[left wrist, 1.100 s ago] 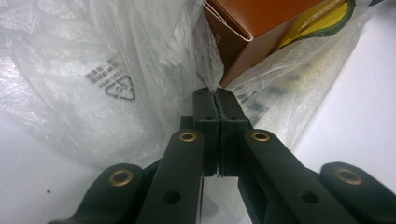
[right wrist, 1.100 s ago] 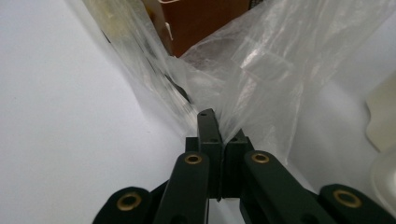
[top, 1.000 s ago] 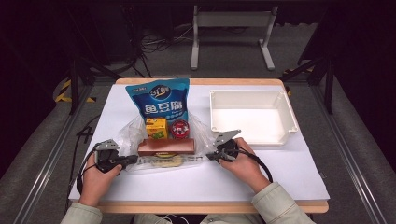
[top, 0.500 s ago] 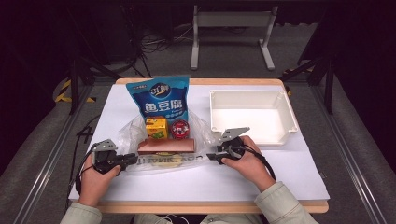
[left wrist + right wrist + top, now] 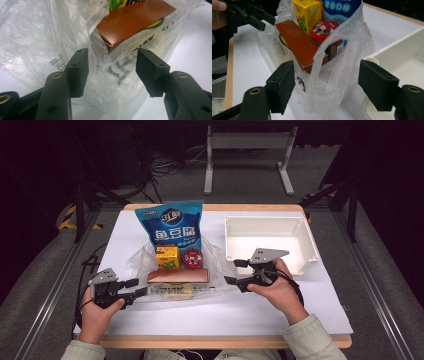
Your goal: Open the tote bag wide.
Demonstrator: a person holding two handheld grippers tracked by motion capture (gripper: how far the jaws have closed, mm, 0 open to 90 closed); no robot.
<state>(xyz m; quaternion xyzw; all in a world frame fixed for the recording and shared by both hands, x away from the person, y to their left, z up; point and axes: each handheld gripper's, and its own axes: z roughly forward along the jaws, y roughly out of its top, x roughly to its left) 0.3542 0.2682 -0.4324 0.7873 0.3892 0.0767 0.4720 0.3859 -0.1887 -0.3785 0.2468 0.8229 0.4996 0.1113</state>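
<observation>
left gripper (image 5: 136, 288): jaws have just been opening, bag film between them, unpinched
right gripper (image 5: 235, 272): jaws have just been opening, released, beside the bag handle
plastic bag (image 5: 142, 261): on the table (image 5: 320, 295), holding snacks

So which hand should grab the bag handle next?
Probably the right: its tongs stand open with the bag handle loop between them. The left tongs face only crumpled bag side.
</observation>
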